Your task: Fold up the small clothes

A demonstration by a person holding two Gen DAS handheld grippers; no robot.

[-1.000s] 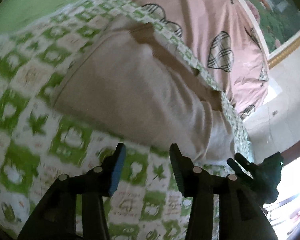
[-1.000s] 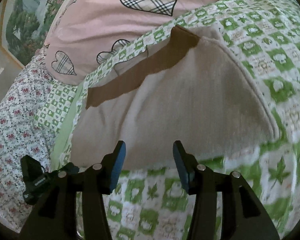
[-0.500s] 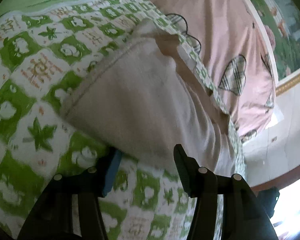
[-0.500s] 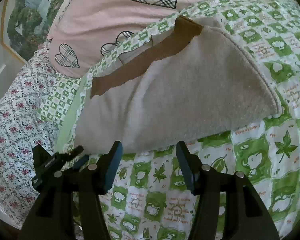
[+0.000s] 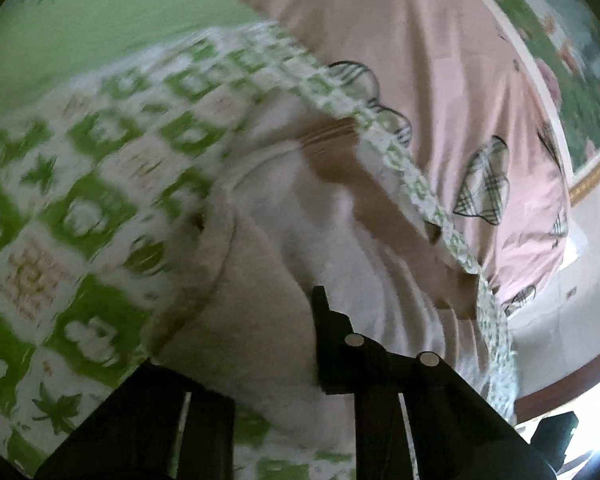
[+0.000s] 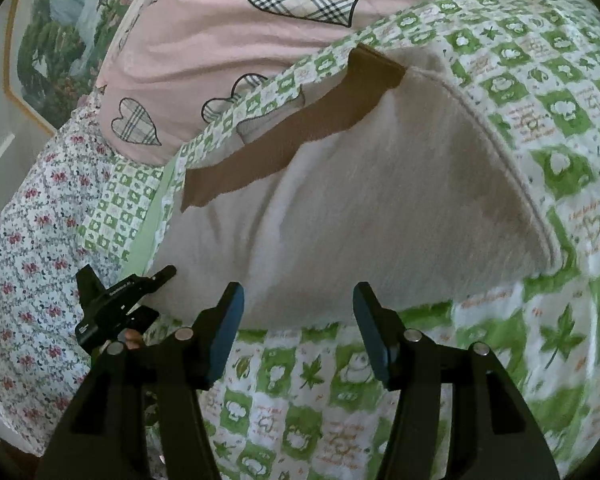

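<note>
Grasp step: left gripper (image 5: 260,344) pinching fleecy beige garment (image 5: 340,248) hem; right gripper (image 6: 296,320) spread, unloaded; next lift edge over

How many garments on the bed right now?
1: a beige garment with a brown waistband, spread on the green checked quilt, just ahead of the open right claw. No other shows, though one could lie hidden outside both views.

A green-checked bedspread (image 6: 440,380) carries a beige garment (image 6: 380,200) and pink quilt (image 6: 228,40).
</note>
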